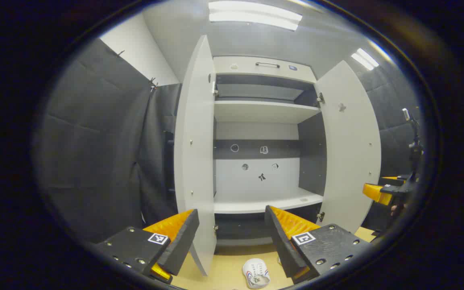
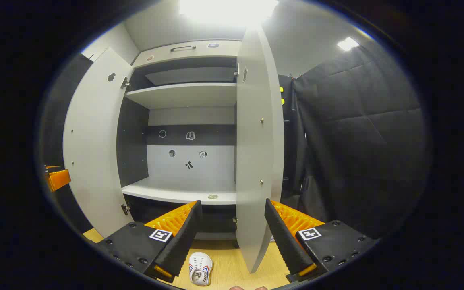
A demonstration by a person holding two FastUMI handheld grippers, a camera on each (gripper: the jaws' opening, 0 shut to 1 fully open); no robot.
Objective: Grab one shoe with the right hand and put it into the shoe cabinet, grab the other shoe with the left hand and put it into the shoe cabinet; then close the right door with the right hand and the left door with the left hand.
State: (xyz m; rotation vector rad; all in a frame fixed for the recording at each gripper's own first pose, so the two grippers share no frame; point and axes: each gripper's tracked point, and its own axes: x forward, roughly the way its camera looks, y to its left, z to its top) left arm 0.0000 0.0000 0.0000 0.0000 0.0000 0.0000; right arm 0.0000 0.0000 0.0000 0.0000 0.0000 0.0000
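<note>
While both doors of the shoe cabinet (image 1: 262, 121) stand wide open, the left tool (image 1: 232, 237) and the right tool (image 2: 232, 235) are held up in front of it, each with its fingers spread apart and nothing between them. From the left gripper view, the left door (image 1: 193, 161) swings out edge-on just past the near finger, and the right door (image 1: 351, 149) opens on the far side; the right tool shows beyond that door's edge. One white shoe (image 1: 256, 274) lies on the wooden floor (image 1: 224, 270) in front of the cabinet, low between the left tool's fingers. In the right gripper view a white shoe (image 2: 199, 269) lies on the floor beside that tool's near finger, sole side down, toe toward the cabinet. I cannot tell whether these are the same shoe. The lower shelf (image 2: 183, 193) is bare apart from a small round fitting.
</note>
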